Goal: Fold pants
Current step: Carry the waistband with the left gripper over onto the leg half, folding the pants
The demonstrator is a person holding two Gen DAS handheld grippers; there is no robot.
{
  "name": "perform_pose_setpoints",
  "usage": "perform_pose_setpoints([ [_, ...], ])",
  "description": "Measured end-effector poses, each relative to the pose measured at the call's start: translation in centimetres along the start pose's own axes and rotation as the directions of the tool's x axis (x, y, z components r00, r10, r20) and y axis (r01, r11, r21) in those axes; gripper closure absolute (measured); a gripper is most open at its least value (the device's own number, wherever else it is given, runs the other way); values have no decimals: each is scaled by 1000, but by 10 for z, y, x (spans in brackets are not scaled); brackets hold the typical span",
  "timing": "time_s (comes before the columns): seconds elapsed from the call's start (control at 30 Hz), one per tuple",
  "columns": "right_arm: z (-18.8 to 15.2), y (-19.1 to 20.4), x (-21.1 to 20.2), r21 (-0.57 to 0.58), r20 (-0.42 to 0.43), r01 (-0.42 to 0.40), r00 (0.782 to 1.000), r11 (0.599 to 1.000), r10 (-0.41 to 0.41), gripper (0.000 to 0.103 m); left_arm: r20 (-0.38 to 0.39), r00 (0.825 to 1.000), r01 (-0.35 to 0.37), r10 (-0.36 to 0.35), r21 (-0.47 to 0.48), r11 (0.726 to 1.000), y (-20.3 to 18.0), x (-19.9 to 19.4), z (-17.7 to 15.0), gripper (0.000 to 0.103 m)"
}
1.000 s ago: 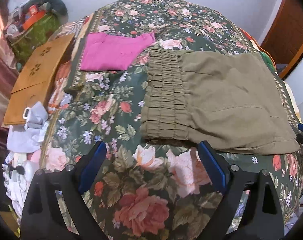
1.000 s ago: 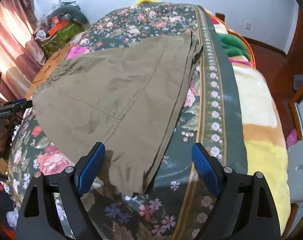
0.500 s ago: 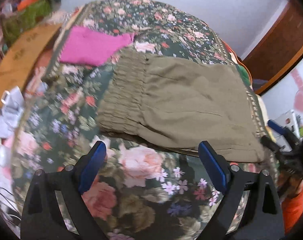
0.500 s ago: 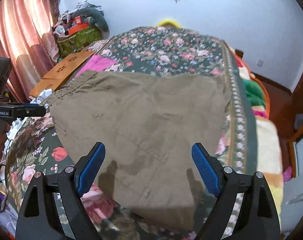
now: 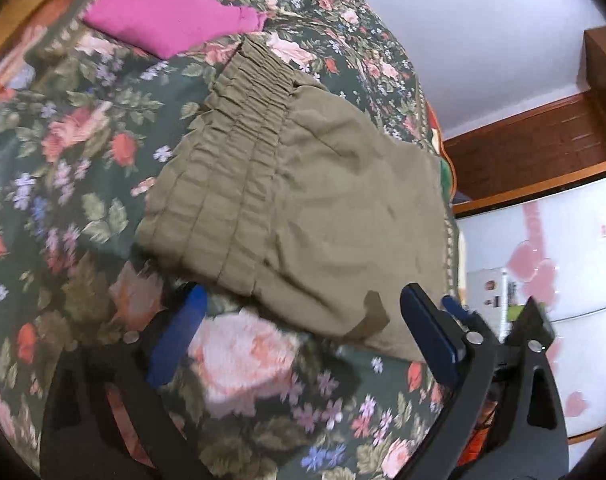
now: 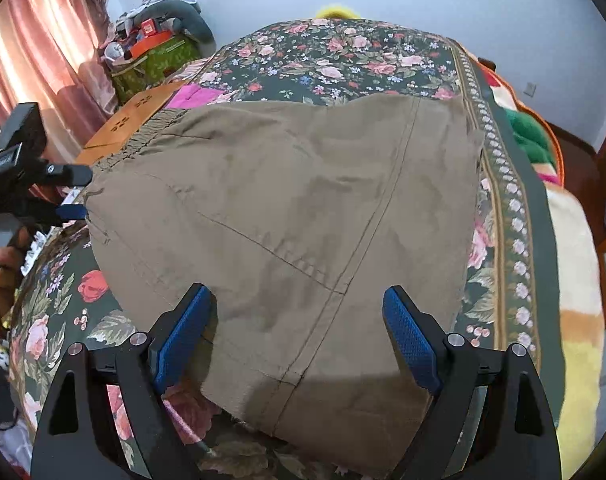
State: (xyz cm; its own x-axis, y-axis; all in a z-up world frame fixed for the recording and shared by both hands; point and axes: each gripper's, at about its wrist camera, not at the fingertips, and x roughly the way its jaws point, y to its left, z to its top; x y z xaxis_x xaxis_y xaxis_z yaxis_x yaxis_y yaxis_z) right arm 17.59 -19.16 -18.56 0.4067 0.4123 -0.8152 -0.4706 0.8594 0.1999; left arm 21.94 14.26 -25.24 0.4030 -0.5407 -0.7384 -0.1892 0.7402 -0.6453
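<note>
Olive-green pants (image 5: 315, 200) lie folded flat on the floral bedspread (image 5: 83, 152), with the gathered elastic waistband (image 5: 239, 152) toward the left. My left gripper (image 5: 303, 332) is open, just off the near edge of the pants by the waistband corner. My right gripper (image 6: 299, 336) is open, its jaws standing over the hem end of the pants (image 6: 303, 220). The left gripper also shows in the right wrist view (image 6: 69, 194) at the waistband side, held by a hand. Neither gripper holds cloth.
A folded magenta garment (image 5: 171, 12) lies beyond the waistband. A wooden board (image 6: 131, 120) and a pile of bags and clothes (image 6: 155, 48) stand at the far left. A yellow and cream blanket (image 6: 575, 280) covers the bed's right side. A white cabinet (image 5: 563, 260) stands on the right.
Both grippers have moved in toward the pants. The left has swung right and lower by the waistband corner; the right has come over the hem end. Both stayed open.
</note>
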Motion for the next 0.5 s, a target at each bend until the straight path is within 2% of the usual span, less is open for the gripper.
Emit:
perform_pose_setpoints([
  [0.2, -1, -2, 2, 19, -10, -28, 1000, 999, 28, 17, -6, 1000, 12, -12, -6, 1000, -1, 11, 19, 4],
  [0.27, -2, -2, 2, 22, -11, -33, 999, 999, 33, 17, 13, 1000, 5, -5, 2, 1000, -1, 13, 24, 9],
  [0.3, -1, -3, 2, 23, -11, -34, 999, 999, 35, 17, 23, 1000, -21, 21, 12, 1000, -2, 13, 27, 23],
  [0.33, -1, -3, 2, 25, -11, -36, 999, 999, 36, 17, 35, 997, -76, 75, 26, 997, -3, 14, 29, 43],
  [0.37, -2, -4, 2, 27, -11, -39, 999, 999, 39, 17, 48, 991, -129, 127, 37, 991, -3, 14, 30, 52],
  [0.4, -2, -4, 2, 29, -11, -41, 999, 999, 42, 17, 58, 988, -149, 146, 44, 988, -2, 13, 31, 60],
  [0.5, -1, -6, 1, 33, -9, -48, 999, 998, 48, 17, 94, 979, -186, 180, 64, 980, -4, 10, 27, 68],
])
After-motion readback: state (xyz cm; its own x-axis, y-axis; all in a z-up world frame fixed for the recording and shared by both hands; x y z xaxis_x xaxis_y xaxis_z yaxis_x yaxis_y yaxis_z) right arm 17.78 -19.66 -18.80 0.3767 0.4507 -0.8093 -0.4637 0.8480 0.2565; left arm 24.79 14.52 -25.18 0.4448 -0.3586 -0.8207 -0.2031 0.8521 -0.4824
